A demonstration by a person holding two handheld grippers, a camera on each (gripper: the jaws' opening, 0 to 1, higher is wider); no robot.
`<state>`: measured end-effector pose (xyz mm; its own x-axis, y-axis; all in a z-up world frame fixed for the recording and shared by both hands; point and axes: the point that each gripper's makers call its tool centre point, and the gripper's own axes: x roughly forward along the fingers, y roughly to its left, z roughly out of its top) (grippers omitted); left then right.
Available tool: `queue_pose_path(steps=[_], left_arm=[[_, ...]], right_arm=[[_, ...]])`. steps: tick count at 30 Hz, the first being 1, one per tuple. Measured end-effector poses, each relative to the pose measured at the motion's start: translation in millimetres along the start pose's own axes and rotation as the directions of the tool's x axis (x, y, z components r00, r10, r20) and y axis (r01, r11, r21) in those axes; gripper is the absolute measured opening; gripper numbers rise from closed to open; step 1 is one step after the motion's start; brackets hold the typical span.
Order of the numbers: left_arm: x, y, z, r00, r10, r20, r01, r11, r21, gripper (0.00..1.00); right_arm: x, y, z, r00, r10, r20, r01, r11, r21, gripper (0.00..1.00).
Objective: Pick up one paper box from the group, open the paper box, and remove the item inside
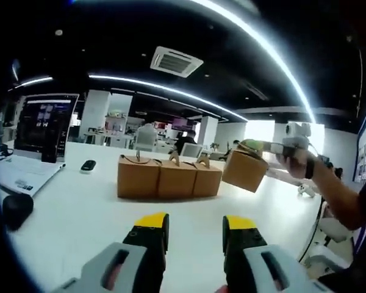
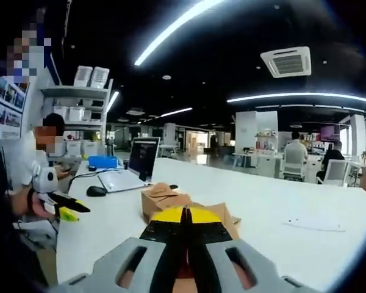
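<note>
Looking along the left gripper view, left to right: laptop (image 1: 39, 131) w/ lit screen at far left of white table (image 1: 79, 213), black mouse (image 1: 17, 207) nr the table edge in front of it, small dark object (image 1: 88, 165) a bit further in. Mid-table, row of three brown paper boxes (image 1: 169, 177) side by side, touching, tabs up on top. Just right of the row, fourth paper box (image 1: 245, 170) lifted off the table, tilted, pinched at its top by the right gripper (image 1: 263, 146), held in a hand (image 1: 299, 160) coming in from the right. At bottom, left gripper (image 1: 195, 229) w/ yellow-tipped fingers (image 1: 151, 221) spread apart, nothing between them, hovering over bare table short of the row.

Right gripper view, left to right: seated person at far left edge, left gripper (image 2: 64, 204) out beside them, then mouse (image 2: 96, 191) and laptop (image 2: 137, 162) on the table (image 2: 293, 207). Brown boxes (image 2: 161, 198) beyond own jaws, partly hidden. Right gripper (image 2: 185, 223) fingers pressed together, yellow tips (image 2: 171, 215) meeting w/ no visible gap; brown card showing just behind and beneath them. People seated at desks far right bkgd.
</note>
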<state>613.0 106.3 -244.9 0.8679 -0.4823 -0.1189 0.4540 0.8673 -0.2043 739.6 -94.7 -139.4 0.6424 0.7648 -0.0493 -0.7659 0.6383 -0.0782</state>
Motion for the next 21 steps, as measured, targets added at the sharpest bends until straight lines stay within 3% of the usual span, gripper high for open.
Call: queue_pose_path(steps=[5,10,12,18,21], left_arm=[[1,-9.8,2.8,0.999,-0.034,-0.011,0.034,0.999,0.034,0.37],[2,-15.7,0.0,0.999,-0.045,-0.022,0.046,0.998,0.047,0.37],[2,-18.3,-3.2,0.998,-0.048,-0.030,0.049,0.997,0.054,0.37],[4,-23.2,-7.0,0.997,-0.059,-0.039,0.061,0.997,0.048,0.37],[4,-23.5,-6.6,0.997,-0.060,-0.040,0.062,0.997,0.043,0.37]], right_arm=[[3,21,3.2,0.995,0.099,0.009,-0.099,0.995,-0.028,0.03],[7,47,-3.2,0.974,0.228,-0.004,-0.228,0.972,-0.064,0.03],[8,50,-5.4,0.970,0.242,-0.007,-0.242,0.968,-0.066,0.03],[13,61,-16.6,0.937,0.346,-0.047,-0.348,0.936,-0.047,0.03],[18,62,-19.5,0.931,0.361,-0.058,-0.364,0.930,-0.045,0.03]])
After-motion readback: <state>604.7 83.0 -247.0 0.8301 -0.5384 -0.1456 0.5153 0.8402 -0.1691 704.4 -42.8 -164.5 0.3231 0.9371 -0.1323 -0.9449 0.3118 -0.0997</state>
